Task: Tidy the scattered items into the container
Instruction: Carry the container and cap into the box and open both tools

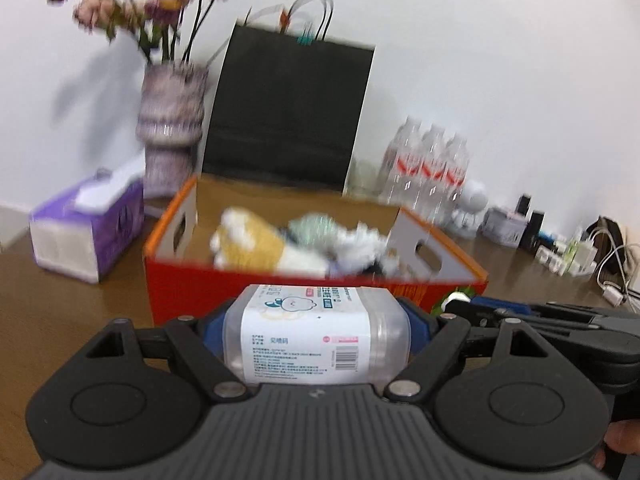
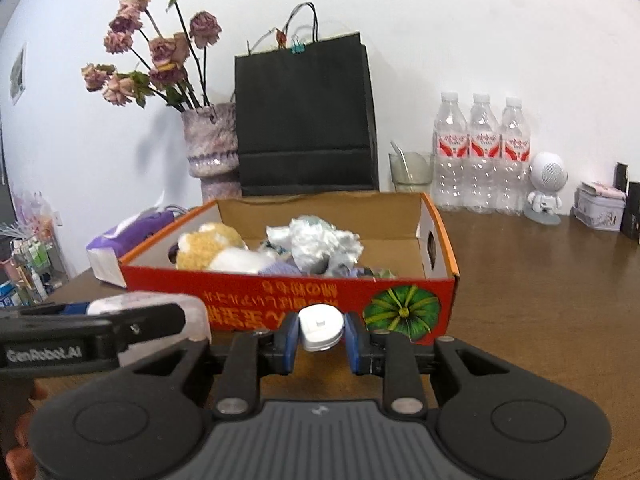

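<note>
In the left wrist view my left gripper [image 1: 318, 320] is shut on a clear plastic box with a white label [image 1: 316, 336], held crosswise just in front of the orange cardboard box [image 1: 276, 288]. My right gripper [image 2: 321, 330] is shut on a small white plastic piece [image 2: 321, 328], right before the orange cardboard box [image 2: 288, 300]. Inside that box lie a yellow and white plush toy [image 2: 218, 252] and crumpled white stuff [image 2: 316, 242]. The left gripper with its clear box [image 2: 148, 316] shows at the left of the right wrist view.
Behind the box stand a black paper bag [image 2: 306, 120], a vase of dried flowers [image 2: 210, 148], a glass [image 2: 411, 172], three water bottles [image 2: 482, 156] and a small white figure [image 2: 545, 186]. A purple tissue box [image 1: 88, 228] lies left. Chargers and cables [image 1: 592, 256] lie right.
</note>
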The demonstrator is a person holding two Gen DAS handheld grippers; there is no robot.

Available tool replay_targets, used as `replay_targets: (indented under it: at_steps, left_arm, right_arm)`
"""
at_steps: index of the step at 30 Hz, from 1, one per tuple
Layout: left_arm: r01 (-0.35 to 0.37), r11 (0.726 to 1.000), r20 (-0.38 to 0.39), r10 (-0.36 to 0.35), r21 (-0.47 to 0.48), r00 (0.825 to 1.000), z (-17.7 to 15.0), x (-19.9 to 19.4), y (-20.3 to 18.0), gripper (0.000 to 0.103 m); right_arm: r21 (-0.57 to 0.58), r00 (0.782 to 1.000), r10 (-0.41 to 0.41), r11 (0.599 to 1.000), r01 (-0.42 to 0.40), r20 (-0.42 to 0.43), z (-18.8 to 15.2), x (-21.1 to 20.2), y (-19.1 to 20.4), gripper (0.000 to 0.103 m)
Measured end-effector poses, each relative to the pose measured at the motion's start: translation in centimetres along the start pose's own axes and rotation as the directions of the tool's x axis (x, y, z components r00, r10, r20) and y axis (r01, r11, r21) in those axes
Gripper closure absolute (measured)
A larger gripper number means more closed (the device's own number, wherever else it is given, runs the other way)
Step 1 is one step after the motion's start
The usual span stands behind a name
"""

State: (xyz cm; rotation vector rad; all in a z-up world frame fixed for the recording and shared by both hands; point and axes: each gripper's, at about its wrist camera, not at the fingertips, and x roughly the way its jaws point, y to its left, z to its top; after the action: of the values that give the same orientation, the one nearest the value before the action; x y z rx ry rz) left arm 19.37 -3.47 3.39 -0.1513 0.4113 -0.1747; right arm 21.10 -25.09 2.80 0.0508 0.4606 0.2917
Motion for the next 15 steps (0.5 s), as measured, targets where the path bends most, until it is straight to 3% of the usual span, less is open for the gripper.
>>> replay_targets:
  at_steps: [9,15]
  left_arm:
    - [-0.048,0.999,0.127,0.046,0.015,0.991,6.7,1.8,-0.6,0.02]
    - [-0.073,0.995,0.118,0.08,-0.065,0.99,7.8,6.1,0.0,0.02]
  right_arm:
    - [0.0,0.996,-0.008,1.0,0.008,0.092,6.0,0.7,0.2,0.08]
    - [0.08,0.993,-0.011,0.997,0.001,0.116,9.1,4.1,-1.0,0.08]
